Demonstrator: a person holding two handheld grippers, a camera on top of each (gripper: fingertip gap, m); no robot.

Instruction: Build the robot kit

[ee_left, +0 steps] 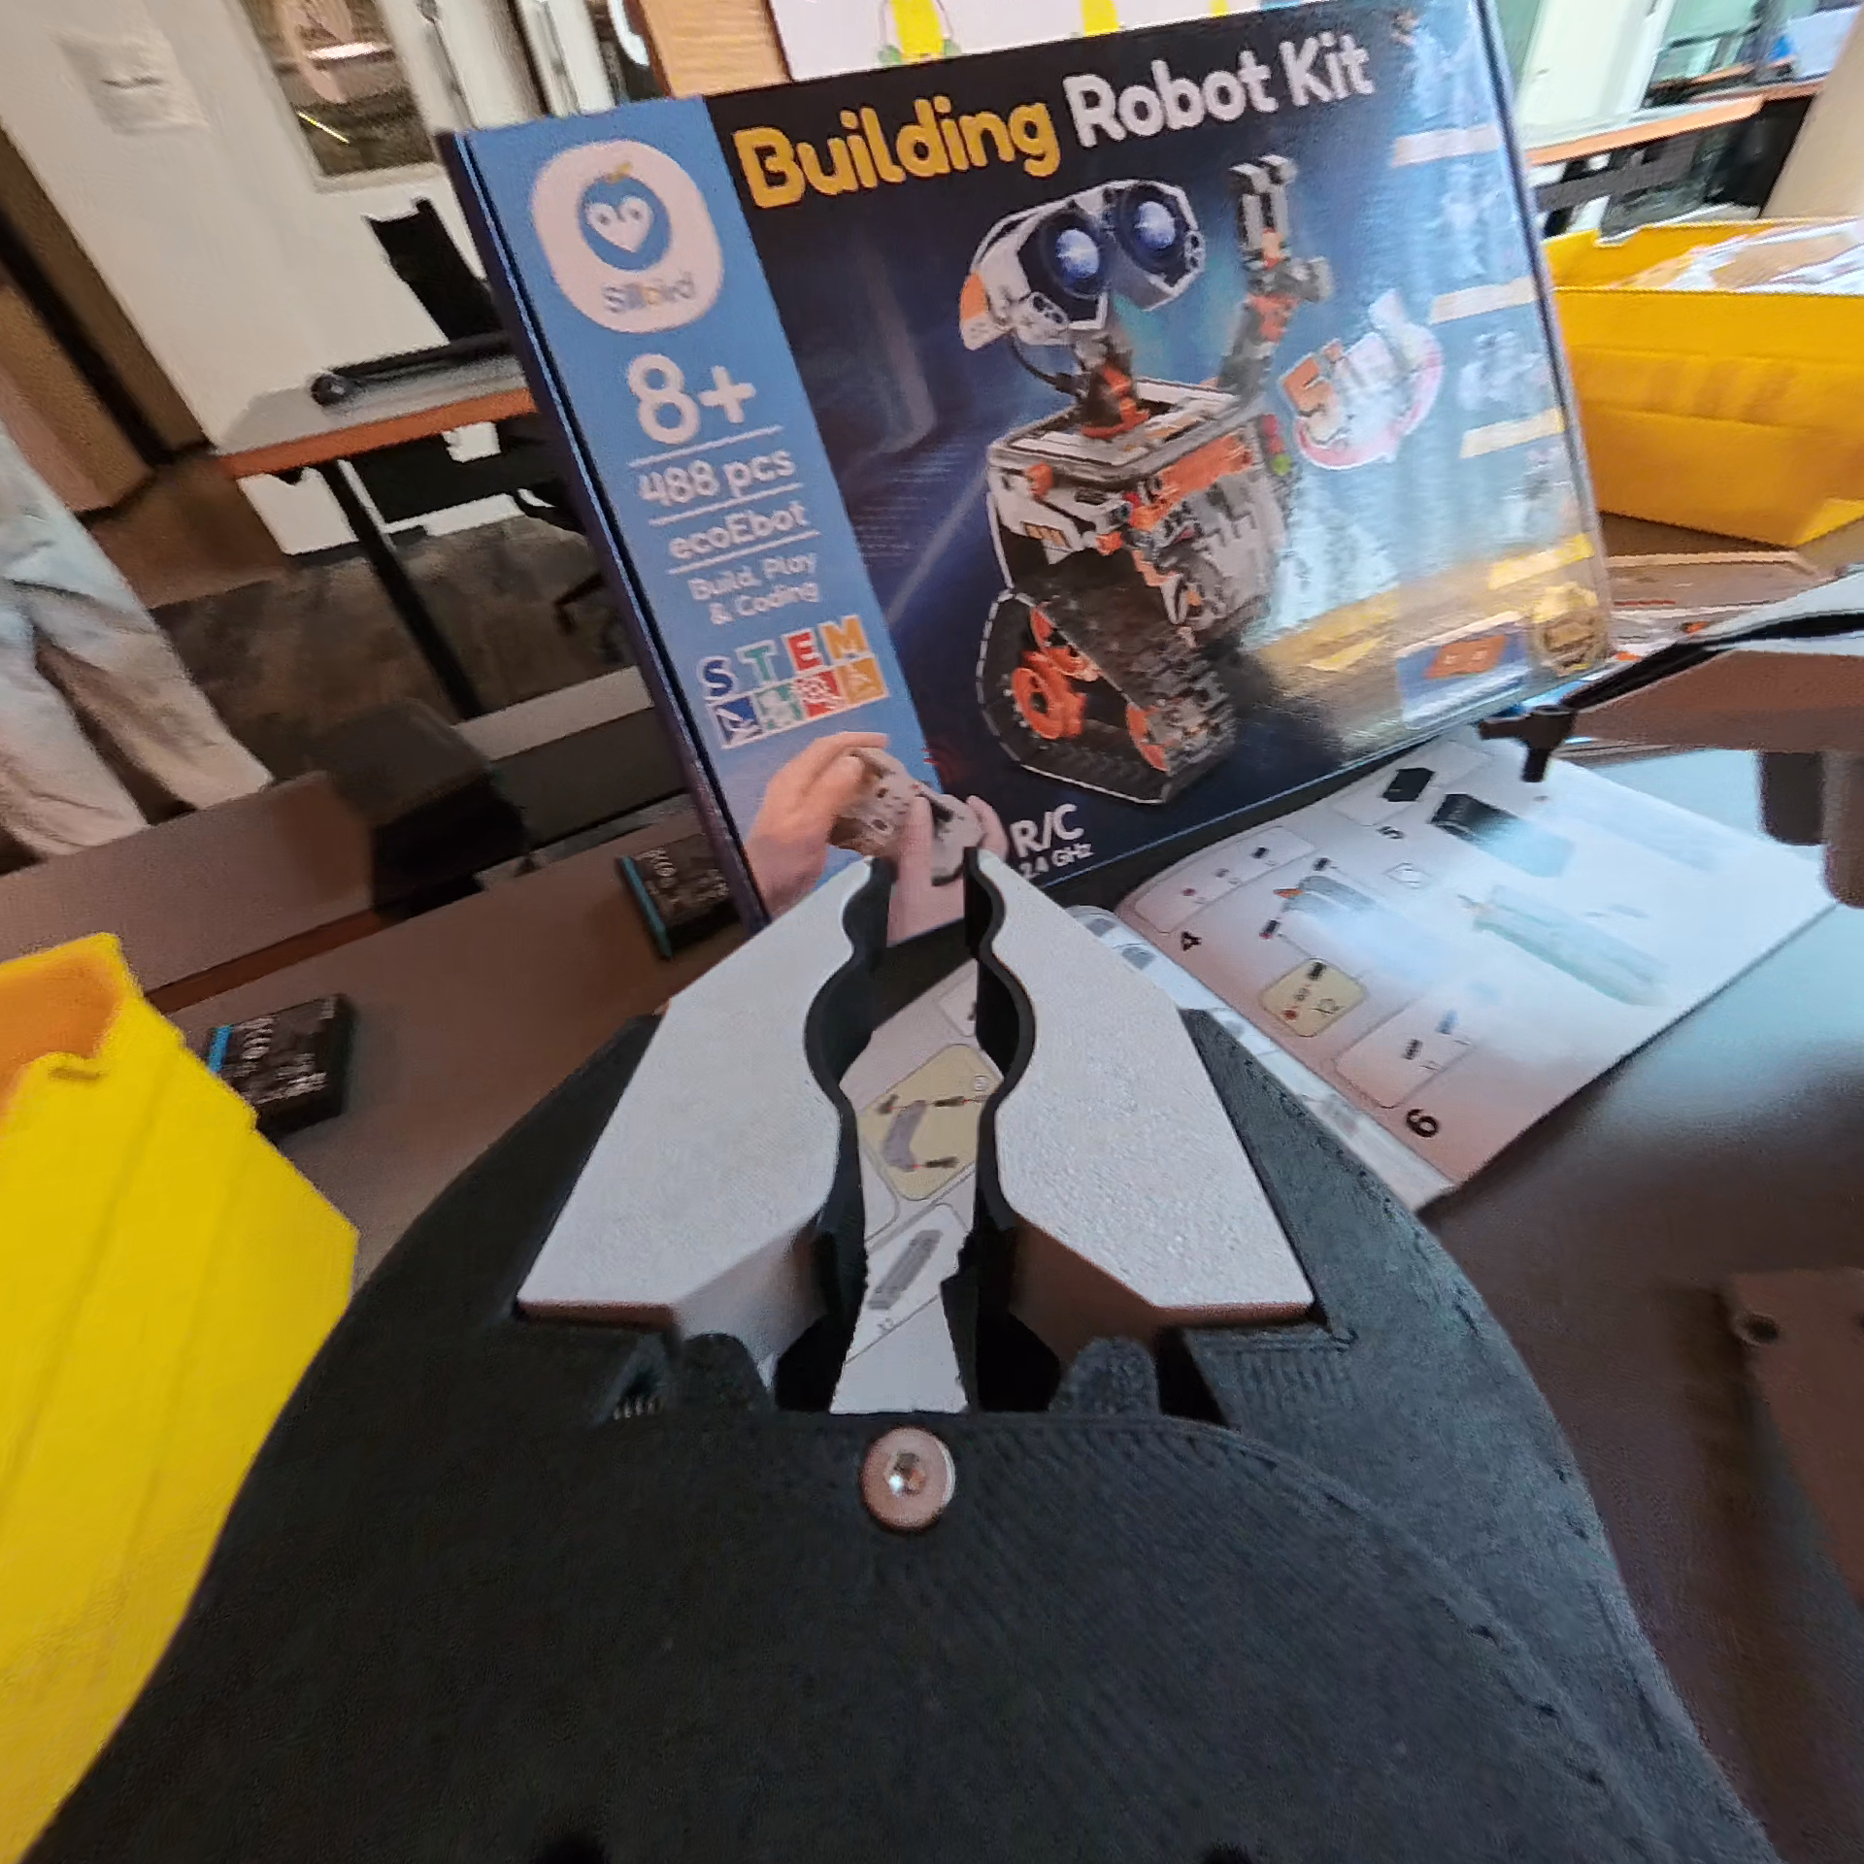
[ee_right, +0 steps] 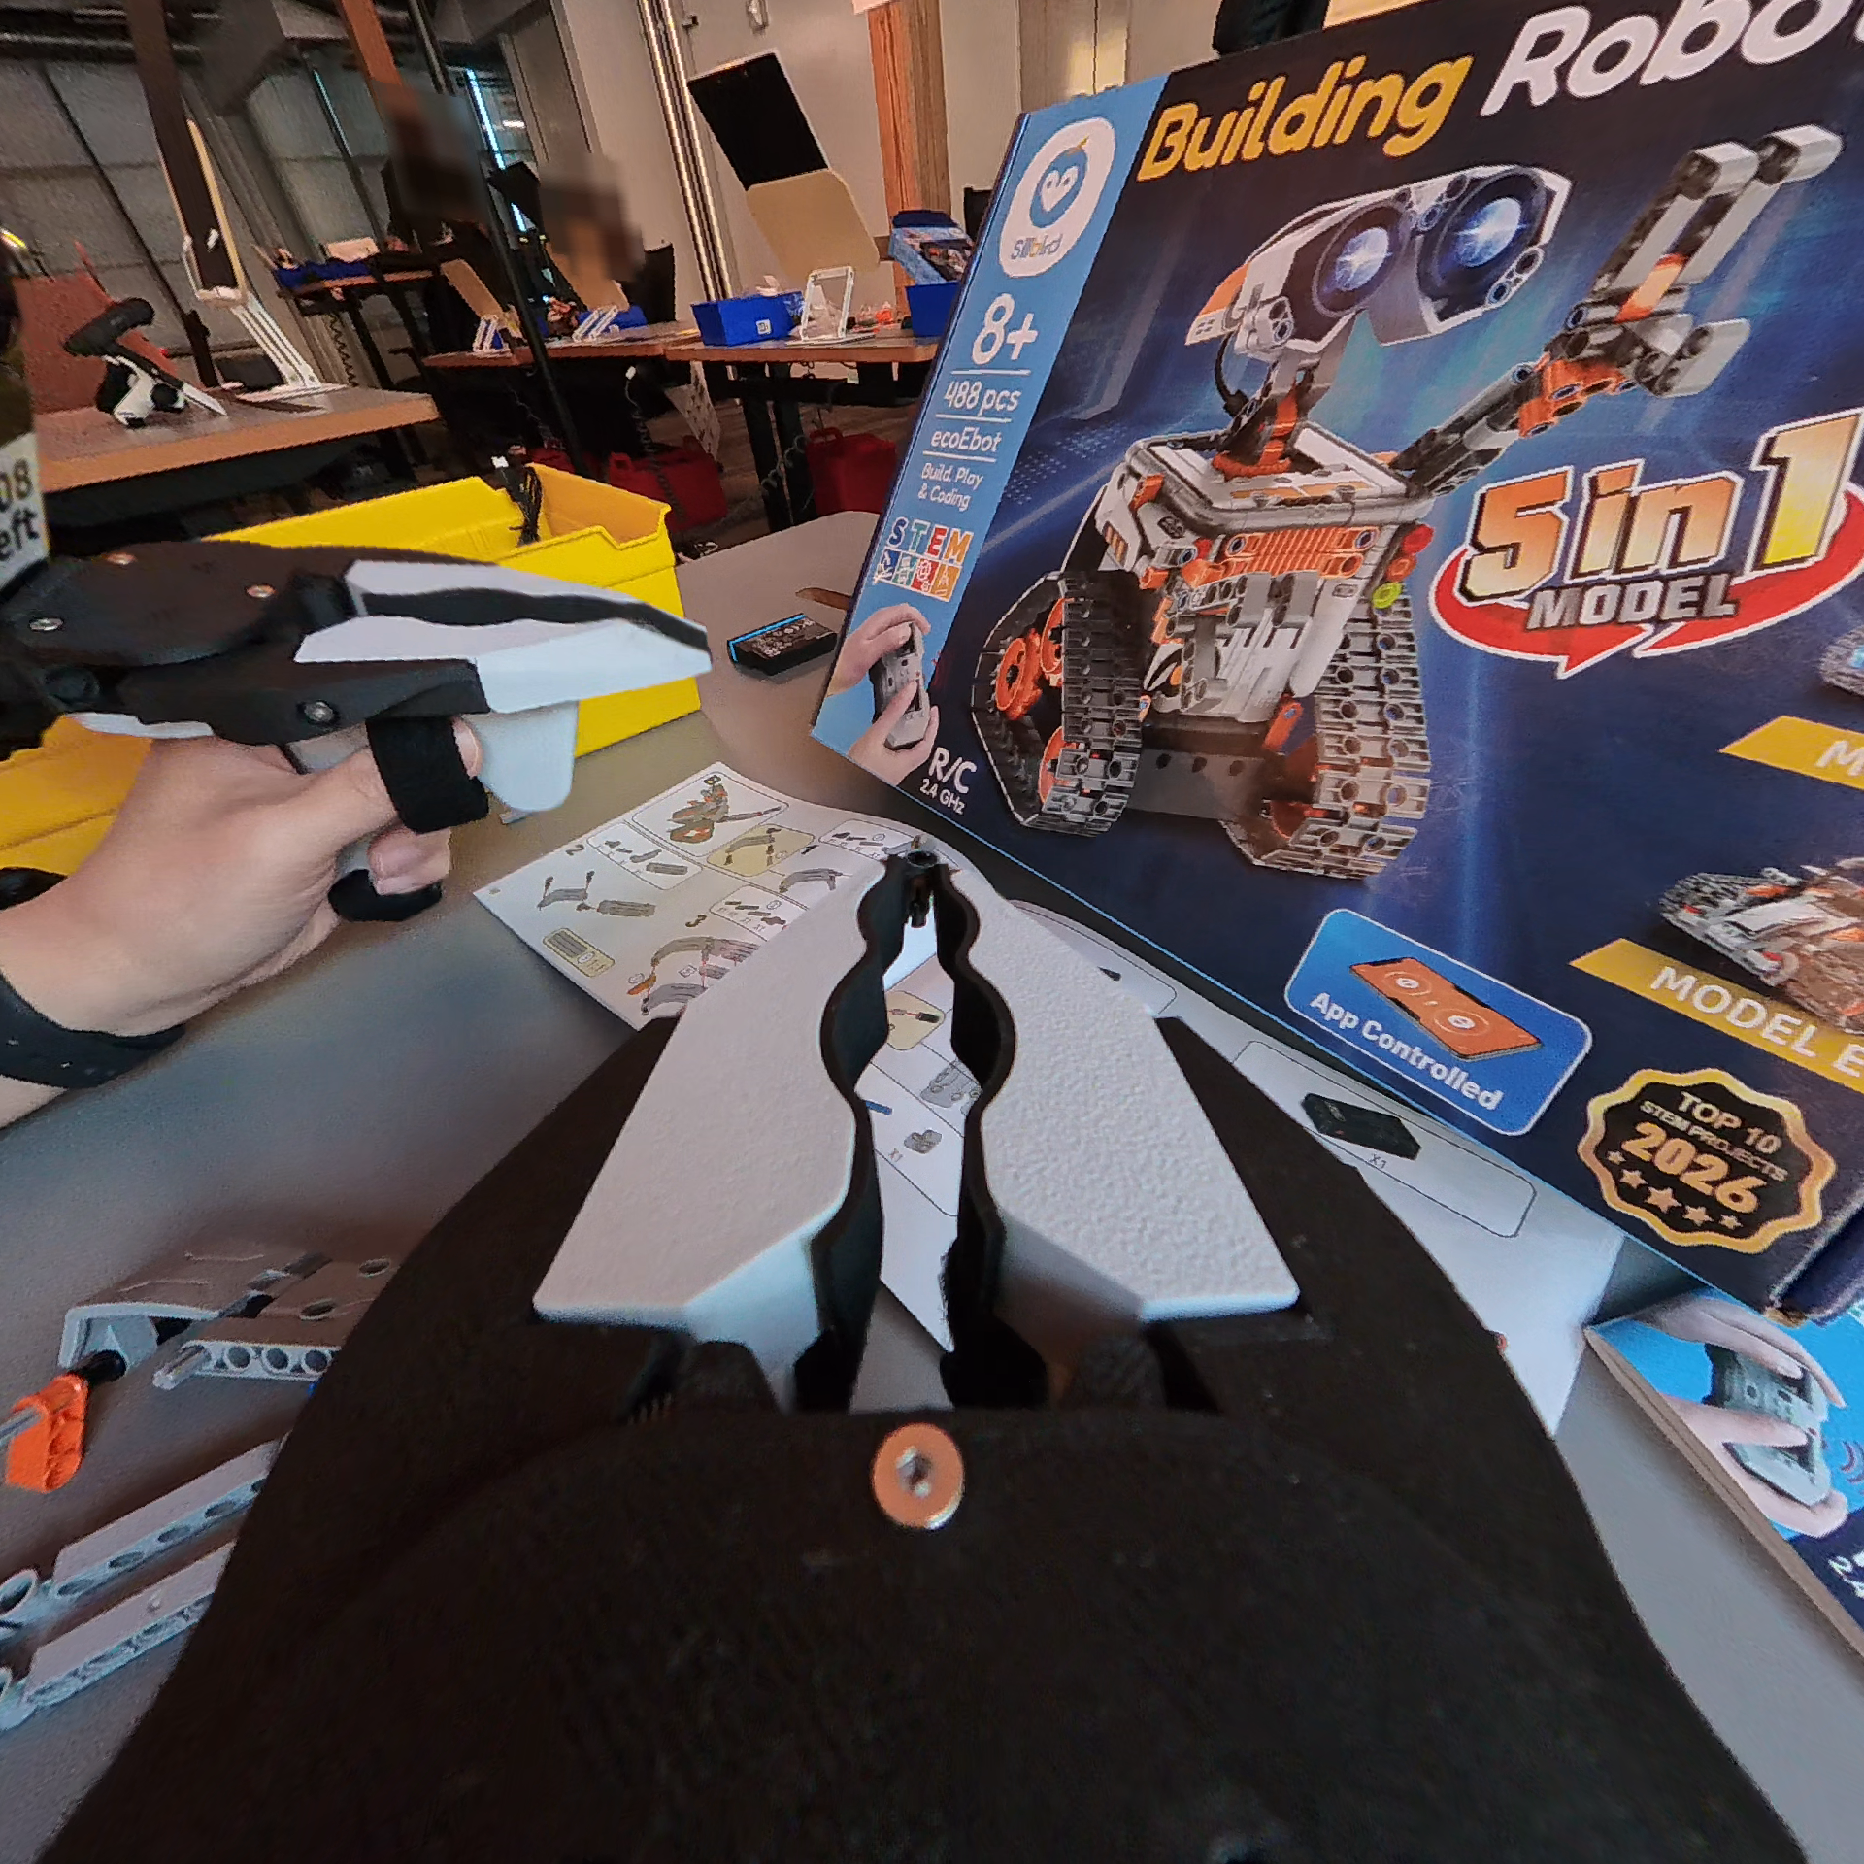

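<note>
My right gripper (ee_right: 920, 876) pinched a small black pin (ee_right: 918, 865); my left gripper (ee_left: 928, 878) hovered, fingers narrow and empty (above the instruction sheet (ee_left: 1412, 968)).

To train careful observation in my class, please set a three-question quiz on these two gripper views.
1. True or false: the large blue printed cardboard box lies flat on the grey table.
2. The right gripper pinches: A) a small black peg-like part; B) an orange connector; C) a paper sheet.
3. Fill in: behind the left gripper sits a ____ plastic bin.
Key: 1 false, it stands upright; 2 A; 3 yellow.
</note>
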